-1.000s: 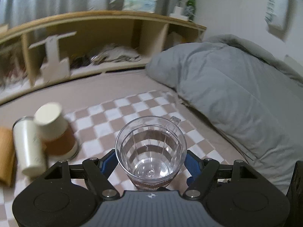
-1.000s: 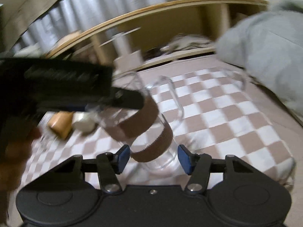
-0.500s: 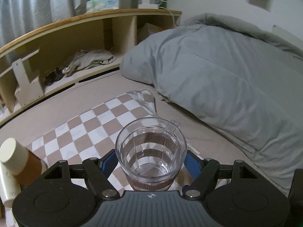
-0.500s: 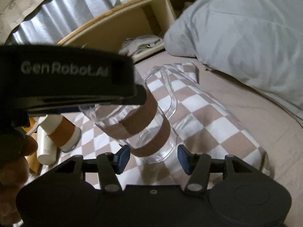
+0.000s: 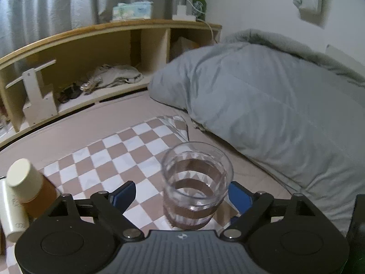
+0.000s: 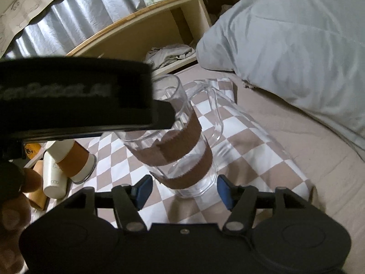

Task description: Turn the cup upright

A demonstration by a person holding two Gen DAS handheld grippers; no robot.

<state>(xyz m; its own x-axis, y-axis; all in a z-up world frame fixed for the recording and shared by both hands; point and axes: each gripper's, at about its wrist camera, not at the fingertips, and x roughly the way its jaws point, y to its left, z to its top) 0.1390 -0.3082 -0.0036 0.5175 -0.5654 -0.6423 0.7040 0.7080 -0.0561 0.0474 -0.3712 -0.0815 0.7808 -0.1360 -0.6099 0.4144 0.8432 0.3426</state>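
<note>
A clear glass cup (image 5: 196, 187) with two brown bands and a handle stands upright on the checkered cloth (image 5: 118, 159). My left gripper (image 5: 180, 194) is open, its blue pads apart on either side of the cup, the right pad close to it. In the right wrist view the same cup (image 6: 182, 146) stands mouth up with its handle to the right. My right gripper (image 6: 182, 190) is open, its pads wide of the cup's base. The left gripper's black body covers the cup's rim on the left in that view.
Paper cups lie and stand at the left (image 5: 25, 189) (image 6: 70, 159). A grey duvet (image 5: 262, 105) fills the right side. A wooden shelf unit (image 5: 91, 52) runs along the back with cloths, a tissue pack and a green bottle (image 5: 199, 0).
My left gripper's pads have opened away from the cup, which now stands on the cloth. The right gripper has stayed open near the cup's base.
</note>
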